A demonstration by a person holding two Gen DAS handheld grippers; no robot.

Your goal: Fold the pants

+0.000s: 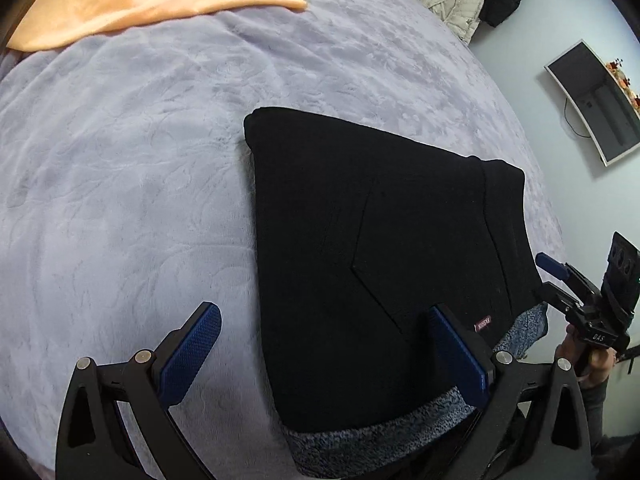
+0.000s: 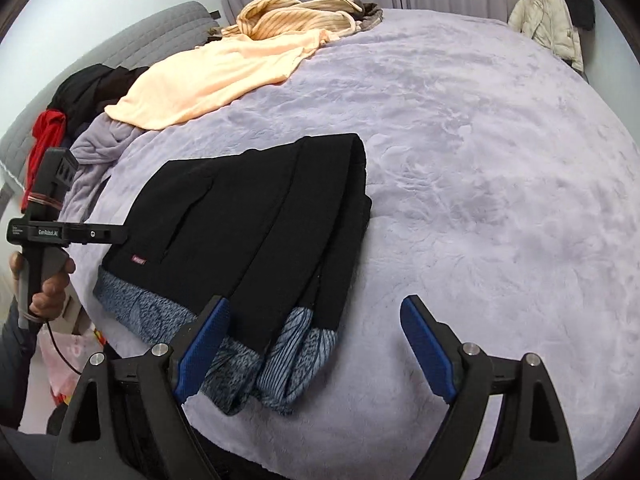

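Note:
The black pants lie folded into a compact stack on the lavender bed cover, with a blue-grey fleece lining showing at the near edge. They also show in the right wrist view, lining toward me. My left gripper is open and empty, hovering over the stack's near left edge. My right gripper is open and empty above the stack's near right corner. Each gripper shows in the other's view, the right one and the left one.
A peach garment and a striped yellow top lie at the far side of the bed. Black, red and lilac clothes pile at the left. A cream jacket hangs on the far wall. A monitor stands to the right.

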